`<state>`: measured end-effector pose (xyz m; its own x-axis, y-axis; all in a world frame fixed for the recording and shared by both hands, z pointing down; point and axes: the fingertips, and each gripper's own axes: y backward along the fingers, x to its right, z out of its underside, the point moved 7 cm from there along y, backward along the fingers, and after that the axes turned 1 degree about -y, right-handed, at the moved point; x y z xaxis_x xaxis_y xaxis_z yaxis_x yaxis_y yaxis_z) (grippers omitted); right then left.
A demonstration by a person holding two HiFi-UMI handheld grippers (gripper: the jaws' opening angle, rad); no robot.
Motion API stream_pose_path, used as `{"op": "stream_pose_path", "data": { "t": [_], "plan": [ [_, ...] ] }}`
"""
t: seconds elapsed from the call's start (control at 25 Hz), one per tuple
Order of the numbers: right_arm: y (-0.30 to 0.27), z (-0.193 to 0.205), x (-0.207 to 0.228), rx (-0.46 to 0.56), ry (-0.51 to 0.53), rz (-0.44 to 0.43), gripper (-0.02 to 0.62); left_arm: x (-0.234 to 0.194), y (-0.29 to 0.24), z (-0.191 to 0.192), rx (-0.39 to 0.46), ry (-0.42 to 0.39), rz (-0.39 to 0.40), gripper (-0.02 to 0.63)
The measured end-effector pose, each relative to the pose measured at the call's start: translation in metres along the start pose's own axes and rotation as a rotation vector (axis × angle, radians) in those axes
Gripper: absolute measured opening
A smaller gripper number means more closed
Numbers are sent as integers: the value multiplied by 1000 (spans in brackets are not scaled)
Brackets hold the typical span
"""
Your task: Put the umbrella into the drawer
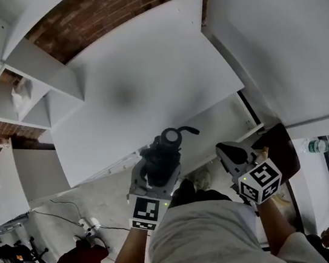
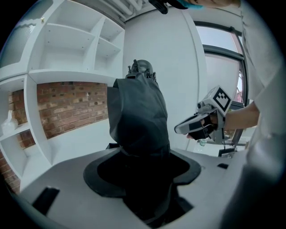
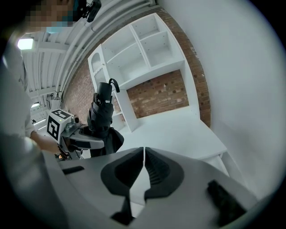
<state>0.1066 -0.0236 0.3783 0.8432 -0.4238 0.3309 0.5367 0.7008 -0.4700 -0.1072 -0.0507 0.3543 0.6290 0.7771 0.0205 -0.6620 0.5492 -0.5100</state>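
A black folded umbrella with a hooked handle stands upright in my left gripper, which is shut on its lower part. In the left gripper view the umbrella fills the space between the jaws of the left gripper. My right gripper hangs just right of it, shut and empty. In the right gripper view the right gripper has its pads touching, and the umbrella rises at the left. Both grippers hover by the near edge of a white cabinet top, with its white front below.
A white shelf unit stands at the left against a brick wall. A tall white panel is on the right. Near my right hand are a dark brown seat and a water bottle. Cables and a power strip lie on the floor.
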Motion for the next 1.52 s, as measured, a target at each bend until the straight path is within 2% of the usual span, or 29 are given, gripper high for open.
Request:
{"op": "stream_pose_path", "data": {
  "t": [0.36,0.64,0.88,1.52],
  "plan": [
    [-8,11,9,-16,-39,12,31,-2,-24,9,-64,-84,39,282],
    [-9,14,12,-25,-45,24,31,-3,-39,26,-113,-94,74,282],
    [-13,20,9,-44,-42,22,31,-1,-50,44,-162,-144,106,282],
    [-23,40,-1,-96,-53,33,31,-10,-85,91,-264,-162,158,282]
  ]
}}
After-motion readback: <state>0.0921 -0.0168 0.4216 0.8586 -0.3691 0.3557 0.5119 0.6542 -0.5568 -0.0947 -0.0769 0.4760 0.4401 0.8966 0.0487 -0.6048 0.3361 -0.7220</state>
